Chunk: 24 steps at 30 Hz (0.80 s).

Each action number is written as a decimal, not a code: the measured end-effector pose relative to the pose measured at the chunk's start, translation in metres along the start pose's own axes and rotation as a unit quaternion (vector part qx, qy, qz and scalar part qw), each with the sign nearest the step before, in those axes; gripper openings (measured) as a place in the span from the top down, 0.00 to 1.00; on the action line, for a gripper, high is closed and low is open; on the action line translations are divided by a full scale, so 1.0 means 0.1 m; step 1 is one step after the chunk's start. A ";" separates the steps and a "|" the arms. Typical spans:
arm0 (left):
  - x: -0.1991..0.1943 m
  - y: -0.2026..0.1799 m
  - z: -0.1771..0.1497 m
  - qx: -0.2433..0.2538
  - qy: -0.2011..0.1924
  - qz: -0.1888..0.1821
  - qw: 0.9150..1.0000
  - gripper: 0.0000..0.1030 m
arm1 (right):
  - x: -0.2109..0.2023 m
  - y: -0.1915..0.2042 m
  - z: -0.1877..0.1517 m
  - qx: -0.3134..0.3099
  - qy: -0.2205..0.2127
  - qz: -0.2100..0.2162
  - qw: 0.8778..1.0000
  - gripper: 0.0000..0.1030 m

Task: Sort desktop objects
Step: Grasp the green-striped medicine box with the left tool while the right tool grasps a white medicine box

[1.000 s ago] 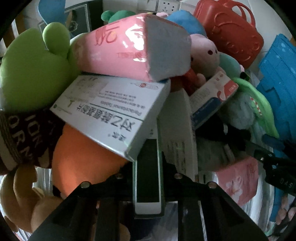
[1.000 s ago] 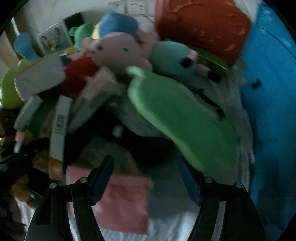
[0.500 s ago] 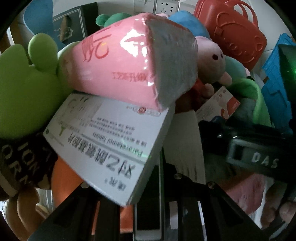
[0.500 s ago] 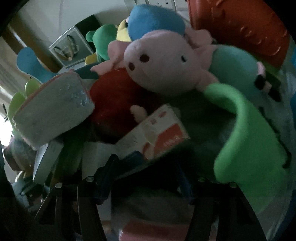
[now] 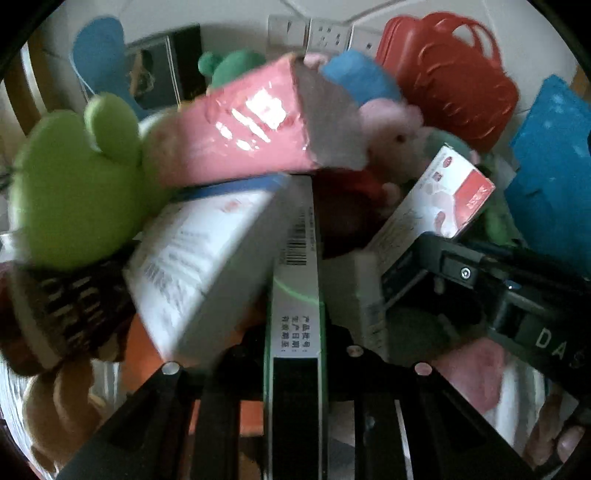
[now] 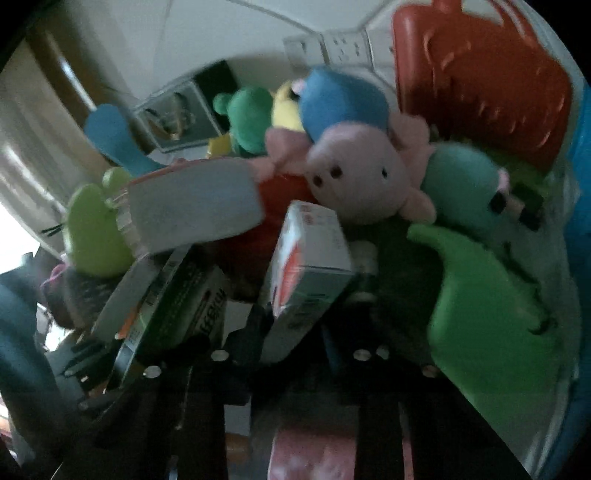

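Note:
My left gripper [image 5: 295, 354] is shut on a narrow white and green box [image 5: 297, 295] with a barcode, held edge-on amid a pile. A larger white medicine box [image 5: 199, 266] leans at its left under a pink tissue pack [image 5: 258, 133]. My right gripper [image 6: 295, 343] is shut on a white and red box [image 6: 310, 273] and shows in the left wrist view [image 5: 480, 280] holding that box [image 5: 439, 199]. The pink tissue pack's grey end [image 6: 192, 203] shows in the right wrist view.
Plush toys crowd the pile: a pink pig [image 6: 362, 177], a light green toy [image 5: 74, 184], a teal one [image 6: 461, 184], a green one [image 6: 487, 302]. A red plastic basket [image 5: 447, 81] and blue crate [image 5: 550, 177] stand at the right. A wall with sockets [image 5: 325, 33] is behind.
My right gripper has closed on the white and red box and lifted it. The left gripper's box has tilted and pulled back from the pile a little.

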State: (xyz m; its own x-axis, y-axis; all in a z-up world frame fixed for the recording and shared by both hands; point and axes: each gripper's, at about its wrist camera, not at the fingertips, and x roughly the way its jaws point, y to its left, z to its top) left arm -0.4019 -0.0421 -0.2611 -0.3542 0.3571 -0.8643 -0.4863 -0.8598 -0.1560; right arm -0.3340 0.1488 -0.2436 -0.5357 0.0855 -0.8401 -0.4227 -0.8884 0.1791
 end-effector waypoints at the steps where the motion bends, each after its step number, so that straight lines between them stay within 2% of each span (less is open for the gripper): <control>1: -0.07 -0.01 -0.02 0.001 -0.006 -0.001 1.000 0.83 | -0.10 0.00 -0.01 -0.007 -0.006 -0.002 1.000 0.76; 12: -1.11 -0.15 -0.28 0.019 -0.099 0.005 0.995 0.83 | -1.04 0.45 -0.28 -0.061 -0.083 -0.044 0.994 0.78; 15: -1.22 -0.25 -0.25 0.026 -0.120 0.005 0.992 0.83 | -1.32 0.59 -0.36 -0.071 -0.106 -0.052 0.990 0.78; 20: -1.67 -0.27 -0.43 0.038 -0.163 0.011 0.986 0.83 | -1.76 0.83 -0.50 -0.084 -0.152 -0.073 0.982 0.78; 24: -1.98 -0.29 -0.56 0.053 -0.196 -0.002 0.979 0.83 | -2.13 1.00 -0.66 -0.085 -0.191 -0.101 0.973 0.78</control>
State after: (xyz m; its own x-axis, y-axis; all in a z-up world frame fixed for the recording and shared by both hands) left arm -0.2727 -0.1084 -0.1118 -0.6214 0.4904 -0.6111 -0.5611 -0.8228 -0.0898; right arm -0.2141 0.0125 -0.0809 -0.7012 0.3980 -0.5915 -0.4372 -0.8954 -0.0843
